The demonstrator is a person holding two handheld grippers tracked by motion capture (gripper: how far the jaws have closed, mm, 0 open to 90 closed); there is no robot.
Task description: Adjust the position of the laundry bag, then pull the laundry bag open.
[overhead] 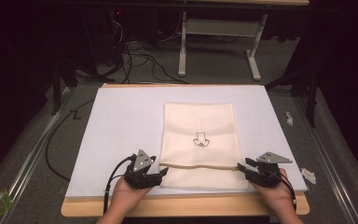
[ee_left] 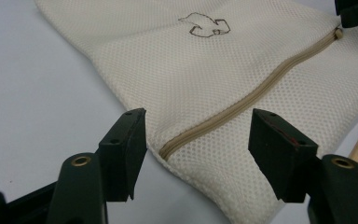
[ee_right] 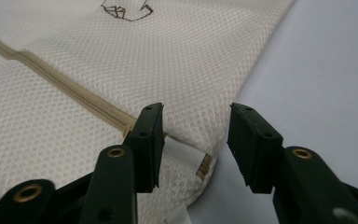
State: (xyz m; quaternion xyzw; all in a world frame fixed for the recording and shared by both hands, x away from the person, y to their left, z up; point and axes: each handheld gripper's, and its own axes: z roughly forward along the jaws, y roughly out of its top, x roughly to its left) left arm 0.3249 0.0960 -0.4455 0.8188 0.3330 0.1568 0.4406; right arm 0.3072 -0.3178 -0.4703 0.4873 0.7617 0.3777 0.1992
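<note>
Two grippers sit at opposite ends of the tan zip (overhead: 200, 165) that crosses the near part of a cream mesh bag (overhead: 199, 135), which lies flat in the middle of a white sheet (overhead: 121, 121) on the table. The left gripper (ee_left: 198, 149) has its jaws spread with the closed end of the zip between them, pinching nothing; the right gripper (ee_right: 193, 140) is likewise spread, straddling the bag's corner and a small tab (ee_right: 205, 166) beside the other end of the zip. The likely trouble is a missed pinch: thin mesh lying flat gives little to bite, so a jaw could slide over it. Gripping fabric rather than the tab may also bunch the bag or drag it across the sheet.
</note>
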